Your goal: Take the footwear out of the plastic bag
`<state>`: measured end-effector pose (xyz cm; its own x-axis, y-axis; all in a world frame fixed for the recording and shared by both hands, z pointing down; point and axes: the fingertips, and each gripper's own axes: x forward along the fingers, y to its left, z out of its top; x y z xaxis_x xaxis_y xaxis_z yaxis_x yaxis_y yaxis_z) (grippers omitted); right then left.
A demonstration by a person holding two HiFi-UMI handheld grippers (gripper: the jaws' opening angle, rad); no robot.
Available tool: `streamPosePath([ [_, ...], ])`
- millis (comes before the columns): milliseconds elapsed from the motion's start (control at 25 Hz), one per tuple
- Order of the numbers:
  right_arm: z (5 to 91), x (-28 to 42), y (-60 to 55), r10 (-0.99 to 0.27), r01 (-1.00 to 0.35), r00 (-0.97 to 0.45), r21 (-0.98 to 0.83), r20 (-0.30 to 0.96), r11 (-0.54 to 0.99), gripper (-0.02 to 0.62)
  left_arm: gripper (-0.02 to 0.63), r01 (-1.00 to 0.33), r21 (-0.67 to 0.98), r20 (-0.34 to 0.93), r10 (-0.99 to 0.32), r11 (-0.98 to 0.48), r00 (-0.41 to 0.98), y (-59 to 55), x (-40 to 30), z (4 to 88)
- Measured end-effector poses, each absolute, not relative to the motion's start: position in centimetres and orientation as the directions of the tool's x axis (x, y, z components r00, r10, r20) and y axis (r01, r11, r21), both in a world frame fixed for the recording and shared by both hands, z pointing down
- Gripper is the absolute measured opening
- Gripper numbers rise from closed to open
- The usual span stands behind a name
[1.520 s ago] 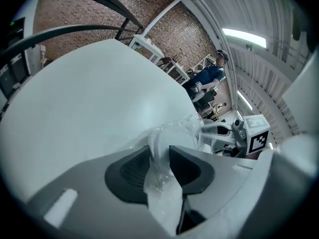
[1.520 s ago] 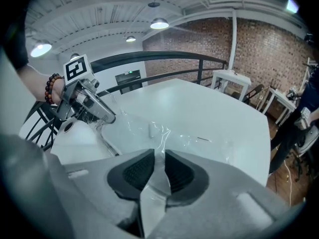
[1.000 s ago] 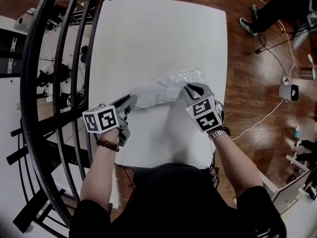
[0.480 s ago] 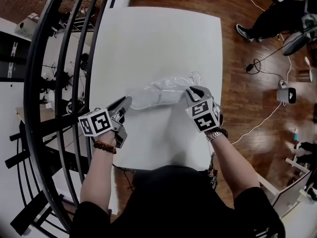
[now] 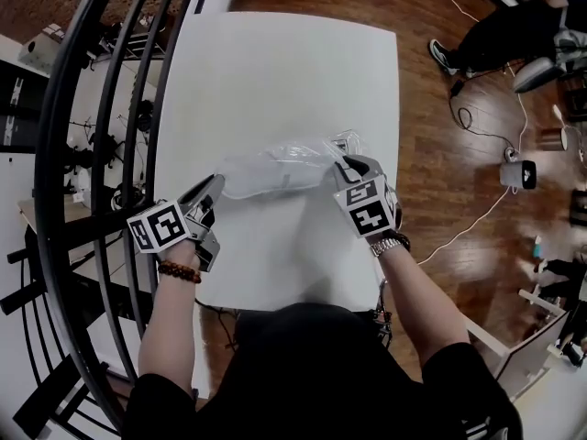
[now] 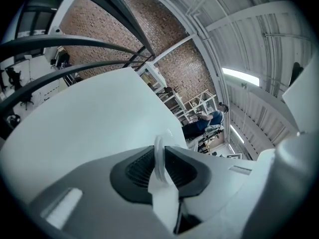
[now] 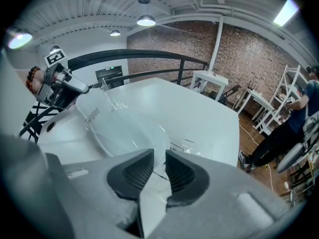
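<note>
Clear thin film passes between the pads of the right gripper (image 7: pixel 159 161). Its jaws are opening and show a small gap, so they do not press the film. The plastic bag (image 5: pixel 275 165) lies on the white table (image 5: pixel 284 71) between both grippers, with the pale footwear (image 7: pixel 119 131) inside. I judge the bag light, soft and slippery. The footwear seems light also but firmer, so it is the better place to hold. At the other end, the left gripper (image 5: pixel 207 192) pinches the bag's edge.
</note>
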<state>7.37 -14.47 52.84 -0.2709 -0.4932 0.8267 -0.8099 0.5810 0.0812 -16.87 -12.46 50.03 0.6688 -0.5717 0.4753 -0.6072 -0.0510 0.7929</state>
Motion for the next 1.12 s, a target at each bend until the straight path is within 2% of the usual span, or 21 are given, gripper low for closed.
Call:
streamPosePath([
  [200,52.9,9.0,-14.3,-0.507,-0.826,-0.243,0.098,0.827,0.555,0.06,0.083,-0.611,0.791,0.47,-0.604,-0.036,0.643,-12.7,-17.4,50.1],
  [280,53.0,10.3,-14.4,-0.516,-0.837,-0.218,0.113,0.828,0.535,0.022,0.083,-0.616,0.788,0.471,-0.625,-0.019,0.622,-12.8,-17.9,50.2],
  [600,53.2,12.3,-14.6,-0.529,-0.877,-0.17,0.117,0.831,0.465,-0.005,0.081,-0.603,0.797,0.456,-0.7,0.045,0.551,-12.9,-20.7,50.5],
  [880,53.4,16.2,-14.9,-0.561,-0.949,-0.096,0.093,0.822,0.3,-0.007,0.078,-0.517,0.844,0.404,-0.805,0.144,0.435,-12.3,-23.9,51.3],
  [1120,53.0,17.6,-14.9,-0.58,-0.98,-0.042,0.08,0.813,0.184,-0.006,0.078,-0.521,0.835,0.402,-0.844,0.179,0.355,-11.9,-26.0,51.4],
])
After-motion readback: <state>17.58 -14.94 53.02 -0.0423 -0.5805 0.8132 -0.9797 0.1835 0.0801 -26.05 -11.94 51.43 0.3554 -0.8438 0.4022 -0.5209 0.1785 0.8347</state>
